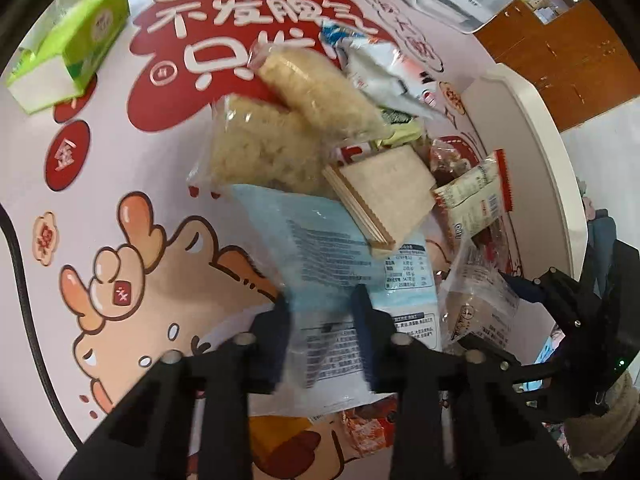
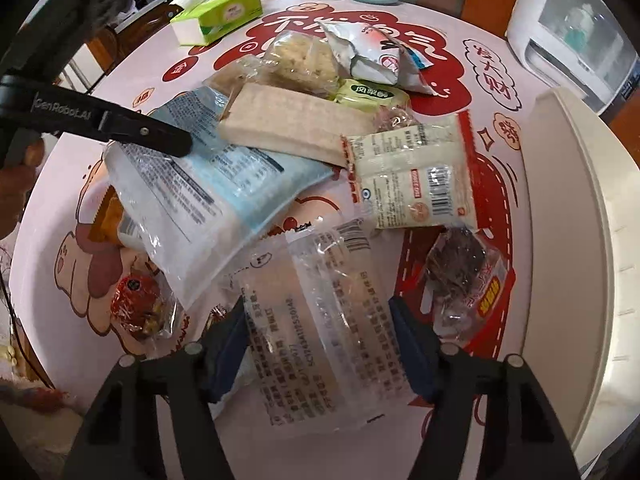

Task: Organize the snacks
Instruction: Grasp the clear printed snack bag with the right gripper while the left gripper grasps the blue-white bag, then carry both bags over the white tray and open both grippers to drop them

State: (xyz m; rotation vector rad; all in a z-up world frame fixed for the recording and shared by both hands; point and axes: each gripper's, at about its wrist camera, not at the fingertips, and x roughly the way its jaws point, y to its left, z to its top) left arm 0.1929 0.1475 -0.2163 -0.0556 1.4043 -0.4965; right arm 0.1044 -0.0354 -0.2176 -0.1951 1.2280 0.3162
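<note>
Blue packet (image 1: 320, 248) pinched in left tongs (image 1: 322, 320).

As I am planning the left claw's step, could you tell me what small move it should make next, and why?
Probably draw the blue packet slowly back before lifting. The left claw is shut on its near edge, while the wafer block rests on its far end and could tumble.

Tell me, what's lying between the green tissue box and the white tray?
The pile of snacks: the puffed rice cakes, a silver bag and a wafer block lie between the tissue box and tray, clearest in the right wrist view.
</note>
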